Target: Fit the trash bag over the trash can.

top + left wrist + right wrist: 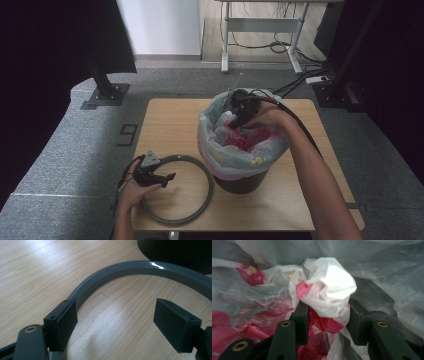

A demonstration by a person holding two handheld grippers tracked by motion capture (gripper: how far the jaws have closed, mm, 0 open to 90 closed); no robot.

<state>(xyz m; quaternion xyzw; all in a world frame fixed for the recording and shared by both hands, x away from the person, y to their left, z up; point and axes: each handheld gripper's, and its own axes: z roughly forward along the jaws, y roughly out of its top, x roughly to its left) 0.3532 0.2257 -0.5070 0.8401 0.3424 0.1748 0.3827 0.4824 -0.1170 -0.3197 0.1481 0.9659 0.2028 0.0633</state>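
Crumpled plastic bag (329,290), white with red, sits inside lined waste bin (240,181) on table (165,115). Likely light, soft, slippery, compressible; best taken at bunched top. Right gripper (327,322) reaches down into bin, forearm angled in from right, jaws pinching wad on both sides. Left gripper (117,322) rests low on table, jaws apart, straddling grey ring (140,267), gripping nothing.

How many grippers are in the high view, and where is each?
2. The left gripper rests on the table at the grey ring, jaws open. The right gripper reaches into the lined bin, closed on a bunched plastic bag.
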